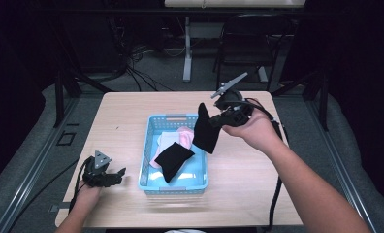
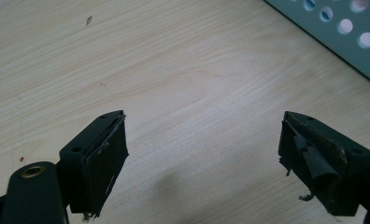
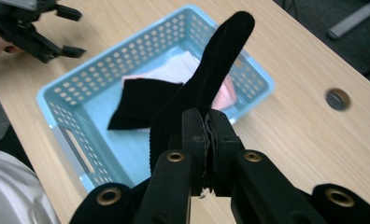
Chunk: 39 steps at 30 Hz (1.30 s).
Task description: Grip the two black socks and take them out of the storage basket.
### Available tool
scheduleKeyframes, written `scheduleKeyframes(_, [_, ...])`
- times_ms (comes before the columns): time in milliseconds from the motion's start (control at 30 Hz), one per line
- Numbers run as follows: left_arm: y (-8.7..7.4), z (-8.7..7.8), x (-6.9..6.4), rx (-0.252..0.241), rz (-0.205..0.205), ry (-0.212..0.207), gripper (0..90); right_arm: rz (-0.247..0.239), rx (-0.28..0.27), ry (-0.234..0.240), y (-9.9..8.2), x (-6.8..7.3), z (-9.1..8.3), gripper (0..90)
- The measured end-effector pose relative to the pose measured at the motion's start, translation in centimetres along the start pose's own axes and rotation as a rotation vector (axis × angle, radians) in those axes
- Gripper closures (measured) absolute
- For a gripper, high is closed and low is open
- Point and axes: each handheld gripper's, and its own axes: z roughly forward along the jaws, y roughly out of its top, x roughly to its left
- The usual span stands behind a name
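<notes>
A black sock (image 1: pixel 207 129) (image 3: pixel 206 88) hangs in the air over the right rim of the light blue basket (image 1: pixel 149 145) (image 3: pixel 61 93), pinched in my right gripper (image 1: pixel 222 118) (image 3: pixel 208 135), whose jaws are shut on it. Inside the basket lie another black sock (image 1: pixel 173 160) (image 3: pixel 138 102), a pink one (image 1: pixel 185 136) and a white one (image 1: pixel 168 138). My left gripper (image 1: pixel 116 175) (image 2: pixel 204 154) rests low over bare wood left of the basket, its jaws wide open with nothing between them.
The wooden table (image 1: pixel 127 111) has bare room left and right of the basket; a round cable hole (image 3: pixel 337 99) sits in its top. A black chair (image 1: pixel 250 43) and cables stand on the floor behind. A black cable (image 1: pixel 276 194) trails from the right gripper.
</notes>
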Motion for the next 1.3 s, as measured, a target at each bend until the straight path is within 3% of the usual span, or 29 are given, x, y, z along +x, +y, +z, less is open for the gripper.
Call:
scheduleKeyframes(300, [0.0, 0.1, -0.1, 0.006, 0.002, 0.002, 15.6, 0.052, 0.004, -0.052, -2.9, -1.7, -2.0, 87.2])
scheduleKeyframes(500, [0.0, 0.1, -0.1, 0.006, 0.001, 0.001, 15.5, 0.065, 0.017, -0.048, -4.4, -1.8, -1.7, 87.2])
scheduleKeyframes(900, [0.0, 0.1, -0.1, 0.006, 0.001, 0.001, 15.6, 0.099, 0.054, -0.027, -7.4, -1.6, 1.0, 87.1])
scheduleKeyframes(1133, [-0.1, 0.1, -0.2, 0.008, 0.003, -0.001, 15.6, 0.146, 0.109, -0.051, -10.5, -3.2, 4.2, 87.1])
scheduleKeyframes(1300, [-0.1, 0.1, -0.2, 0.012, 0.002, -0.002, 15.6, 0.245, 0.152, -0.113, -13.6, -6.2, 6.0, 87.1])
